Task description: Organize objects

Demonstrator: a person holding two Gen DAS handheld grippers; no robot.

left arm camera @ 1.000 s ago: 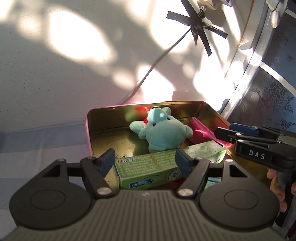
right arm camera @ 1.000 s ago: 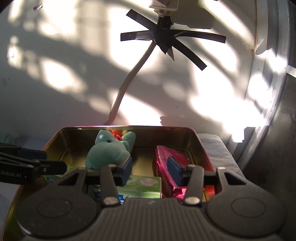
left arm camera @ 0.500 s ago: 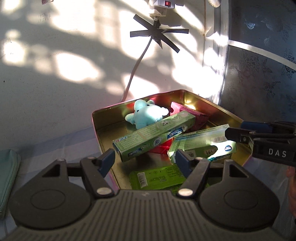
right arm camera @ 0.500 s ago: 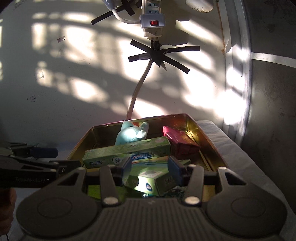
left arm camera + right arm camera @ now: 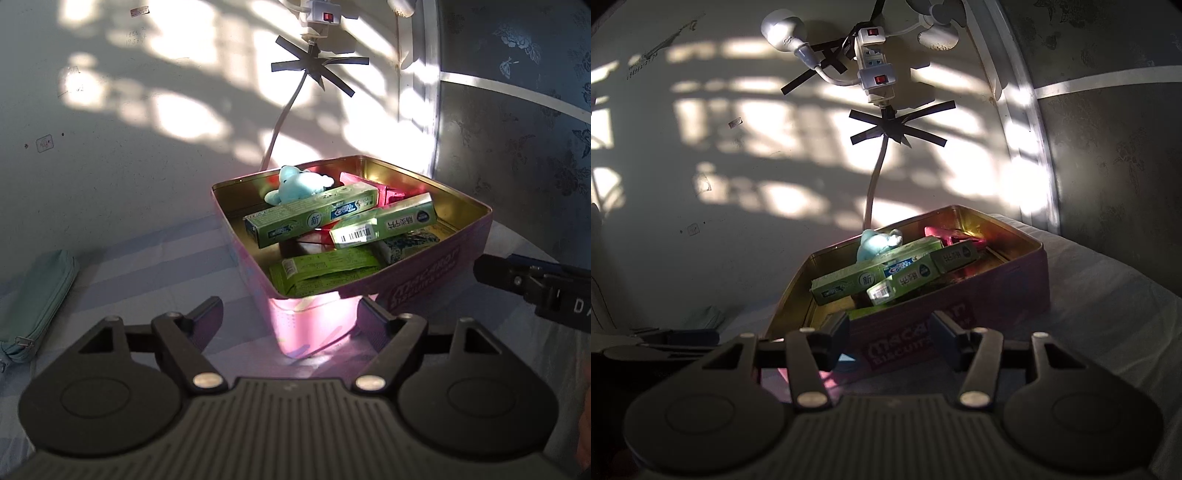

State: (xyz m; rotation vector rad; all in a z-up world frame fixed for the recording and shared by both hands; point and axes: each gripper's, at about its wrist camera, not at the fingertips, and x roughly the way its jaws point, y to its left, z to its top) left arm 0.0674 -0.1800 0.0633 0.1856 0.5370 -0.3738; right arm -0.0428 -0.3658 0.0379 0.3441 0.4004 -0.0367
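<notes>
A pink biscuit tin [image 5: 436, 275] [image 5: 1008, 295] stands open on the striped cloth by the wall. Inside lie a teal plush toy [image 5: 299, 182] [image 5: 877, 243], two green toothpaste boxes [image 5: 314, 218] [image 5: 871, 275], a green packet [image 5: 325, 269] and a pink pouch [image 5: 369, 184]. My left gripper [image 5: 291, 317] is open and empty, just short of the tin's near corner. My right gripper [image 5: 890, 339] is open and empty, in front of the tin's long side. The right gripper's finger also shows at the right of the left wrist view [image 5: 532, 284].
A teal zip pouch [image 5: 33, 299] lies on the cloth at the left. A white cable [image 5: 875, 177] taped to the wall hangs from a power strip [image 5: 875, 70] down behind the tin. A dark patterned panel [image 5: 517, 140] stands at the right.
Both grippers have pulled back and up from over the tin; it now lies whole in front of them. The boxes in the tin came into view.
</notes>
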